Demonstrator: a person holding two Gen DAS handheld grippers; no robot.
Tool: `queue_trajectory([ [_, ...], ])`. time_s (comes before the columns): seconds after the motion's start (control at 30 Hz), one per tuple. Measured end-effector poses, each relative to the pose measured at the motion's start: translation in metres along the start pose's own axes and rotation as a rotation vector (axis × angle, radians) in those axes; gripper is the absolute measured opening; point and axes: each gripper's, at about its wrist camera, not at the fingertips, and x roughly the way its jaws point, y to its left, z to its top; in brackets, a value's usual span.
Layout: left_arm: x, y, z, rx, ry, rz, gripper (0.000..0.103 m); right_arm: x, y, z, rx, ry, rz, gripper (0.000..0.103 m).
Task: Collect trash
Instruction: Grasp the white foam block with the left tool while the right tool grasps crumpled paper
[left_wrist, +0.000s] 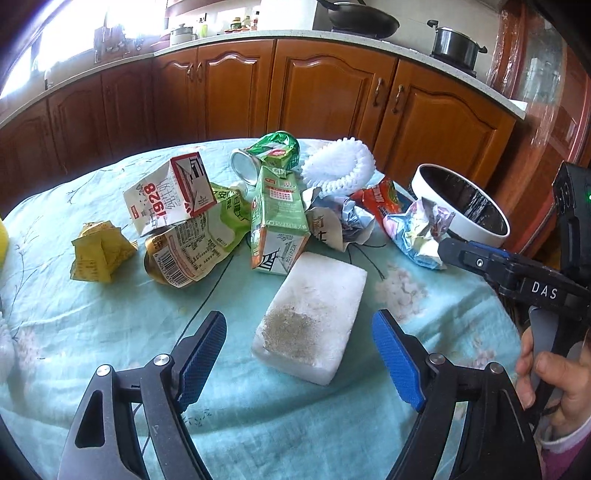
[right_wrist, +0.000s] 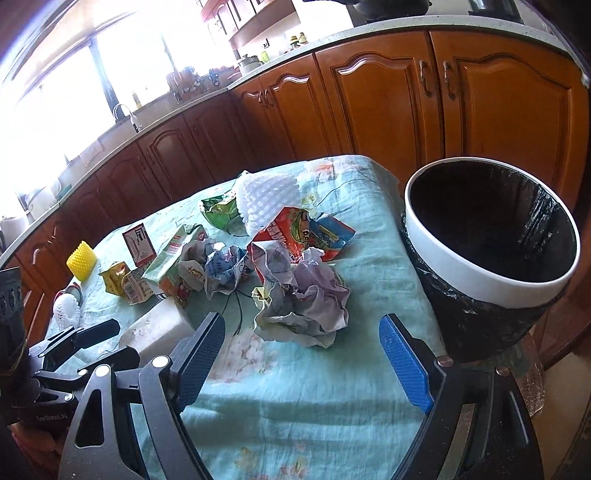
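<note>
In the left wrist view the left gripper (left_wrist: 299, 354) gapes wide and empty around the foam block (left_wrist: 314, 317), cartons (left_wrist: 277, 218) at twelve o'clock, while in the right wrist view the right gripper (right_wrist: 303, 358) gapes empty below crumpled paper (right_wrist: 306, 306), the bin (right_wrist: 491, 236) at two o'clock.

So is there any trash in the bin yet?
No, the bin shows only its black liner inside, and the trash lies on the table.

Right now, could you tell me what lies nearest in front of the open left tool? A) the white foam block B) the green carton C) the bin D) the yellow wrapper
A: the foam block lies on the cloth just ahead of the left tool, between its spread fingers.
</note>
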Motion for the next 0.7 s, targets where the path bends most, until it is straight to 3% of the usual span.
queue_trajectory([
  [0.17,0.013,0.001,0.004,-0.022,0.022,0.001,0.079,0.018,0.004,0.009,-0.024,0.041,-0.005,0.087],
  [0.27,0.018,0.001,0.005,-0.021,0.029,-0.016,0.067,0.027,0.004,0.012,-0.029,0.058,0.001,0.085],
  [0.33,0.022,-0.001,0.004,-0.016,0.035,-0.042,0.056,0.033,0.003,0.013,-0.023,0.076,0.006,0.071],
  [0.37,0.023,-0.003,0.003,-0.009,0.032,-0.030,0.056,0.035,0.003,0.012,-0.019,0.088,0.010,0.055],
  [0.5,0.025,-0.009,0.002,0.008,0.026,-0.014,0.053,0.030,0.002,0.009,-0.019,0.074,0.002,0.042],
  [0.7,0.020,-0.012,0.006,-0.013,0.014,-0.076,0.051,0.011,-0.004,0.005,0.022,0.043,0.023,0.035],
])
